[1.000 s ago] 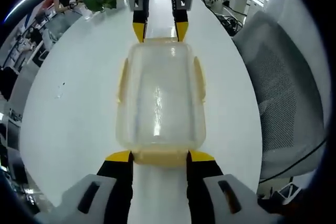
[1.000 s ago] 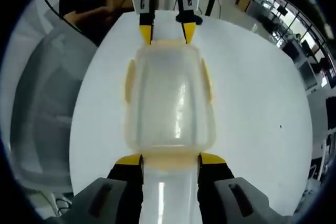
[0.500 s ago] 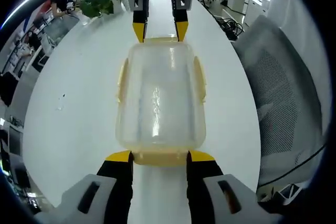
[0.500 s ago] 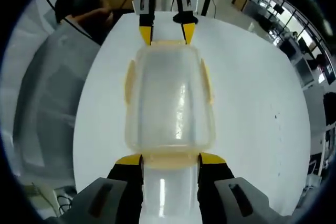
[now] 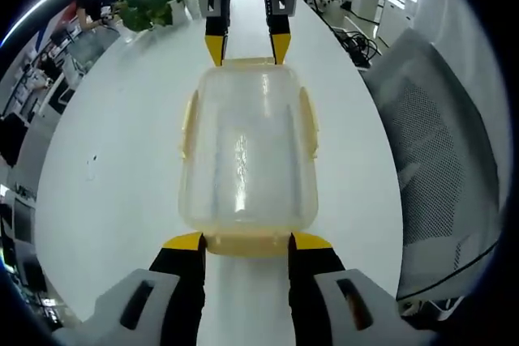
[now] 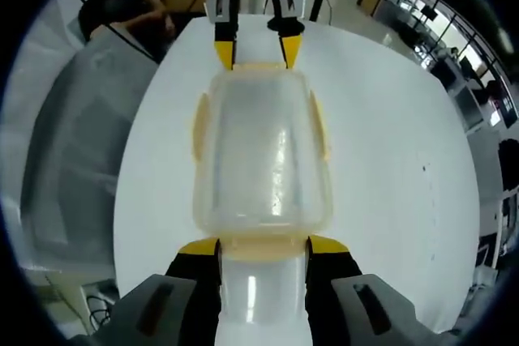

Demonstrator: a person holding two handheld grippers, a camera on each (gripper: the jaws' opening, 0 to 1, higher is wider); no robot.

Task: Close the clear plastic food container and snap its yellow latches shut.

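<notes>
Translucent rounded-rectangular container between yellow-tipped left gripper and right gripper.

The food container is clear plastic – cloudy rather than glassy, with a soft sheen on its lid – and its yellow latches look like matt plastic. The table is white, smooth and glossy. A grey chair beside it has a woven mesh back, rough-looking

Clear container, yellow latches, white table; chair seemingly grey mesh.
</notes>
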